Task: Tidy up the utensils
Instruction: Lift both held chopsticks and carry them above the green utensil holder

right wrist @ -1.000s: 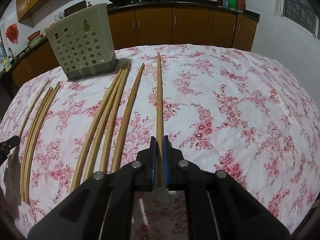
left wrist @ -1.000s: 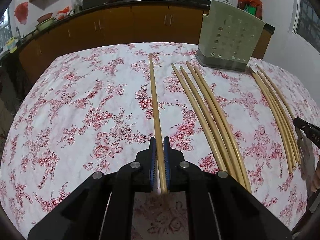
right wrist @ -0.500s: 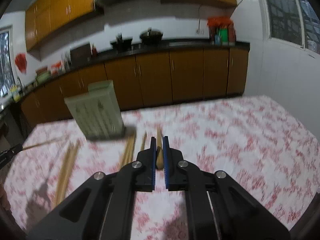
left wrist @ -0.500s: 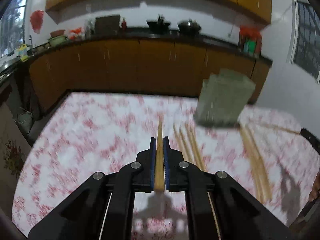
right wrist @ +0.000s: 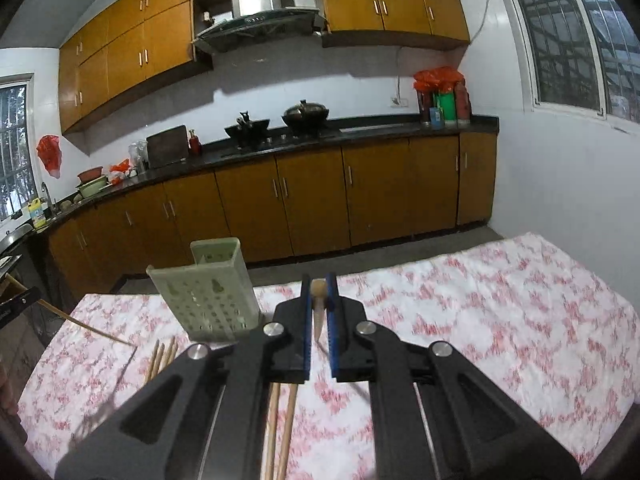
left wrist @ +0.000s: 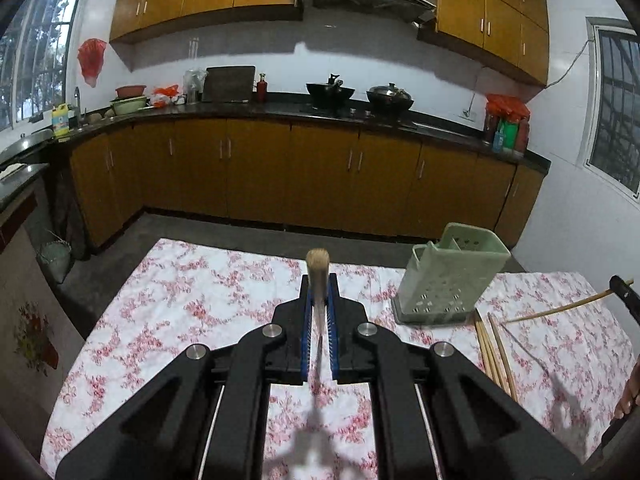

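Note:
In the left wrist view my left gripper (left wrist: 319,284) is shut on one bamboo chopstick (left wrist: 318,268), held above the floral tablecloth (left wrist: 200,300) and seen end-on. The green perforated utensil holder (left wrist: 448,276) stands to the right, several loose chopsticks (left wrist: 492,352) lying beside it. At that view's right edge the other gripper's tip holds a slanted chopstick (left wrist: 560,309). In the right wrist view my right gripper (right wrist: 319,284) is shut on that chopstick (right wrist: 319,300), with the holder (right wrist: 212,292) to its left. More chopsticks (right wrist: 160,354) lie on the cloth.
The table's far edge (right wrist: 440,258) drops to a dark floor in front of brown cabinets (left wrist: 320,176). A black counter holds two woks (left wrist: 388,96) and bottles. A person's fingers (left wrist: 628,396) show at the right edge. Two chopsticks (right wrist: 280,420) lie under the right gripper.
Both grippers have risen from the table, each lifting its chopstick off the cloth. Their views tilted up from the tabletop to the kitchen wall.

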Demonstrator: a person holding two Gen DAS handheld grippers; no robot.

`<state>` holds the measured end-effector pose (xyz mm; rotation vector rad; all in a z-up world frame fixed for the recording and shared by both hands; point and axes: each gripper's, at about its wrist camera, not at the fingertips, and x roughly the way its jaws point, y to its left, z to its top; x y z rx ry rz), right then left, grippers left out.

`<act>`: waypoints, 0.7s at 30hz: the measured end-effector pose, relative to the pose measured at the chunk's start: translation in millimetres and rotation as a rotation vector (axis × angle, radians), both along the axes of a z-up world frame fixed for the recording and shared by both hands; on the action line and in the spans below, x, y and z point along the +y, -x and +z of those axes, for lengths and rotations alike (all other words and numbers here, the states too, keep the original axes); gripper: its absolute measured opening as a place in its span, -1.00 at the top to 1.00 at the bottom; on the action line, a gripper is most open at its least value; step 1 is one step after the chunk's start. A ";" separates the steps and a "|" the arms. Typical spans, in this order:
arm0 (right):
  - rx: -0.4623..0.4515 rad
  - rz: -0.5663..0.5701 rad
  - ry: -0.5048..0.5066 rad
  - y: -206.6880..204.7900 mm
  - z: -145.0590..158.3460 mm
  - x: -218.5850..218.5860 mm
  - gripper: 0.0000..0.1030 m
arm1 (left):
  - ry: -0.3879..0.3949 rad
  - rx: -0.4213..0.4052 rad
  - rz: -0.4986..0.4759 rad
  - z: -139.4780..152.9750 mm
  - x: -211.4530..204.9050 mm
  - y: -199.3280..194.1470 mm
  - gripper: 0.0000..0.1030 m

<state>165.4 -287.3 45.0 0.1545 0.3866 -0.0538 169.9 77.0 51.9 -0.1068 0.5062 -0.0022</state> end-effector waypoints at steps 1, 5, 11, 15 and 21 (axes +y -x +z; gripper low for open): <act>-0.016 0.001 0.006 -1.1 5.5 1.8 0.84 | 0.000 -0.011 0.004 5.8 0.0 -4.4 0.86; -0.130 0.016 0.002 -10.4 50.6 4.6 0.85 | 0.003 -0.081 0.008 35.3 -2.1 -12.9 0.86; -0.339 0.059 -0.038 -13.1 121.4 16.1 0.85 | 0.045 -0.243 -0.011 92.6 -19.7 -17.0 0.86; -0.417 0.084 -0.071 -24.7 140.1 26.2 0.85 | 0.081 -0.334 -0.041 114.1 -39.8 -22.9 0.86; -0.390 0.100 -0.073 -63.7 125.7 39.9 0.85 | 0.117 -0.347 -0.102 103.3 -69.1 -45.3 0.86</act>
